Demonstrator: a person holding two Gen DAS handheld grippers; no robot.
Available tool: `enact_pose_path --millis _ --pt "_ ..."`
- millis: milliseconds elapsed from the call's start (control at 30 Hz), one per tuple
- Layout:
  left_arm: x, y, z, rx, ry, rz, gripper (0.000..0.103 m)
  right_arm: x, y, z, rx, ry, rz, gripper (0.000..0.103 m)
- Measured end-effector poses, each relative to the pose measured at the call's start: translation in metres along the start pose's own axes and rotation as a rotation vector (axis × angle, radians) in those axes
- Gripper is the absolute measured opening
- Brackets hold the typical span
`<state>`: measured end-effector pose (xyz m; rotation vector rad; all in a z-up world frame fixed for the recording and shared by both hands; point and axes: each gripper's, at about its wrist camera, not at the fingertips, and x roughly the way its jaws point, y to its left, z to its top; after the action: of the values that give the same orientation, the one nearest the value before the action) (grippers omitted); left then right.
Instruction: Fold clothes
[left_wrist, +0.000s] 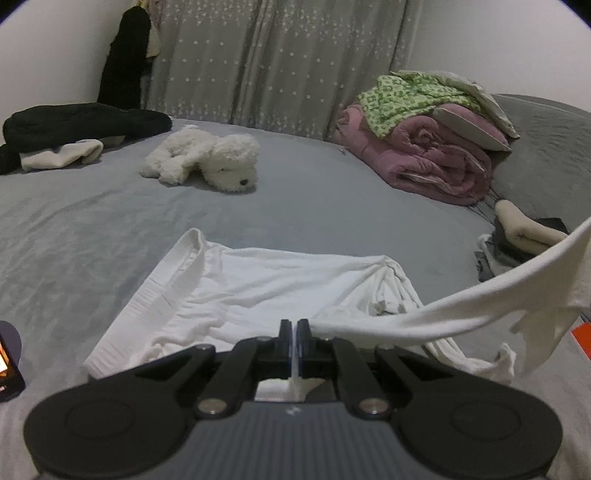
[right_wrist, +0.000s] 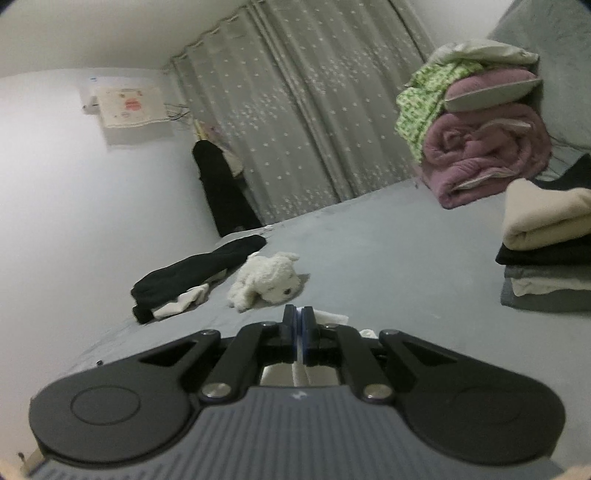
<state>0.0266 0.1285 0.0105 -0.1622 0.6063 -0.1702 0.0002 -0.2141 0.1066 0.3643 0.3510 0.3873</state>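
On the far left corner of the bed (left_wrist: 92, 229) lies a black garment (left_wrist: 85, 123) with a small pale cloth (left_wrist: 62, 155) at its near side, both unfolded and crumpled. Beside them rests a fluffy white toy dog (left_wrist: 207, 158). In the middle of the near edge, the white garment (left_wrist: 258, 284), thin ribbed cotton, lies partly flat. The left gripper (left_wrist: 294, 326) is clenched on a fold of it, and a stretched band of it rises to the right. The right gripper (right_wrist: 298, 314) is also clamped on white cloth. At the right edge a stack of folded clothes (right_wrist: 546, 254) is already done, soft and square. Behind it sit a rolled pink quilt (left_wrist: 436, 162) and a green printed cloth (left_wrist: 402, 99). I judge the task about half done: this garment and the left pile remain
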Motion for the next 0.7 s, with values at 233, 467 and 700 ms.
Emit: enact_pose_path --millis 233,467,700 --pt "0.011 -0.005 -0.013 0.043 0.105 0.007 0.002 0.018 -0.007 -0.018 -0.028 0.193 -0.018 0.004" --pt "0.028 -0.014 -0.026 0.079 0.214 -0.012 0.008 0.056 -0.030 -0.052 -0.025 0.396 -0.085 0.014" --pt "0.035 -0.021 -0.029 0.077 0.233 -0.016 0.035 0.080 -0.050 -0.060 0.023 0.424 -0.167 0.037"
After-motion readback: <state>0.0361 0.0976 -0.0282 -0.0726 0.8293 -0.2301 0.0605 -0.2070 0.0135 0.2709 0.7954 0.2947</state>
